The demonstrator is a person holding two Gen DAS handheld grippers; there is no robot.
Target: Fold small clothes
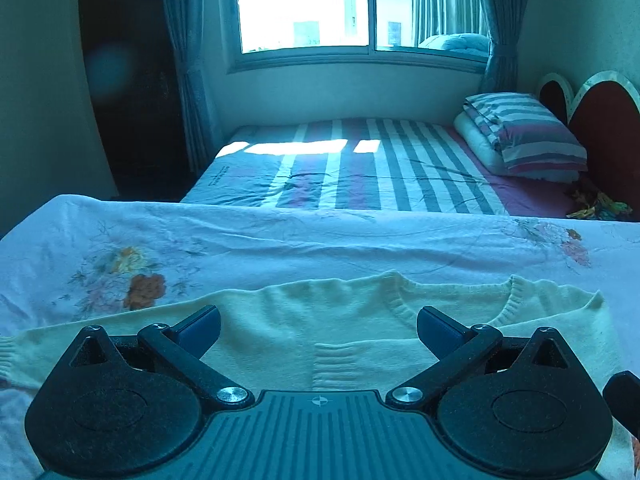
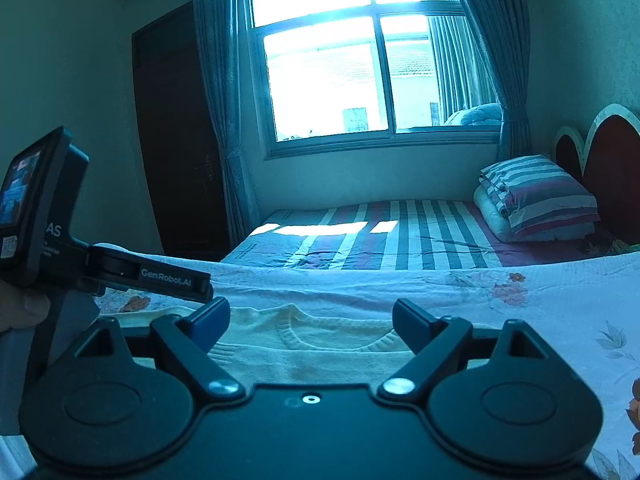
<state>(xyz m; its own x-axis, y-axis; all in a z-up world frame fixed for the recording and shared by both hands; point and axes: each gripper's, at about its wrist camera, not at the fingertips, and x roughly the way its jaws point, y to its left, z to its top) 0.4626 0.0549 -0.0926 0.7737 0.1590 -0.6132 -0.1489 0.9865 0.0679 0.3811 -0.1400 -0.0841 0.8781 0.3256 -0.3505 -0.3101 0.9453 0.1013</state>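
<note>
A cream knitted sweater (image 1: pixel 320 312) lies flat on a white flowered sheet (image 1: pixel 280 236), its ribbed neckline (image 1: pixel 452 312) toward the right. My left gripper (image 1: pixel 319 330) hangs over the sweater's chest, jaws spread wide, nothing between them. A sleeve cuff (image 1: pixel 10 354) reaches the left edge. In the right wrist view the same sweater (image 2: pixel 304 340) lies ahead, and my right gripper (image 2: pixel 310 324) stands open above its collar (image 2: pixel 320 342), holding nothing. The left gripper's body (image 2: pixel 152 276), held by a hand (image 2: pixel 20 308), shows at the left, its fingertips hidden.
Beyond the flowered sheet lies a striped bed (image 1: pixel 360 168) with a folded striped quilt and pillow (image 1: pixel 524 136) against a red headboard (image 1: pixel 600 128). A bright window (image 1: pixel 320 4) with curtains and a dark door (image 2: pixel 176 132) stand behind. A colourful cloth (image 1: pixel 600 204) lies at the bed's right.
</note>
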